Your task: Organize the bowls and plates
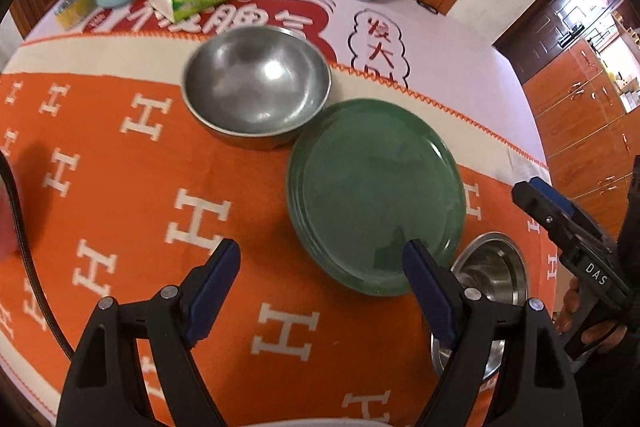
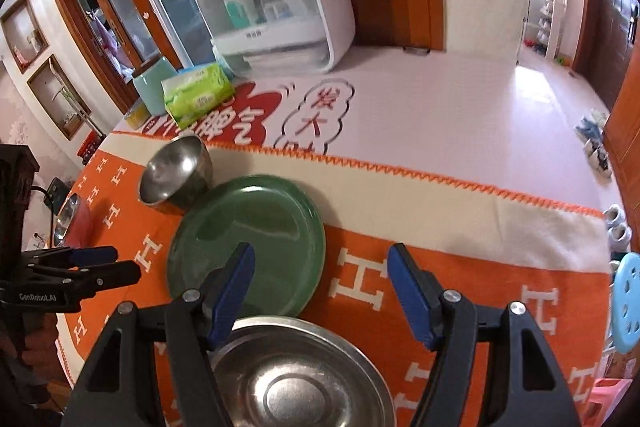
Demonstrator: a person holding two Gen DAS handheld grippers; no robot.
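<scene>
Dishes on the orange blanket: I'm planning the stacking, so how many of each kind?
Round green plates: 1 stack, number unclear
Plain steel bowls: 2
Red-sided steel bowl: 1
Total: 3 bowls plus the plate stack

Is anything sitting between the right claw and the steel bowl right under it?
Nothing visible. The right claw is open above the near steel bowl, with only bare orange cloth ahead of it. The green plate lies just beyond the bowl's far rim, off to the left.

the near steel bowl [image 2: 296,383] is cut off by the bottom edge, its left rim behind a finger.
</scene>
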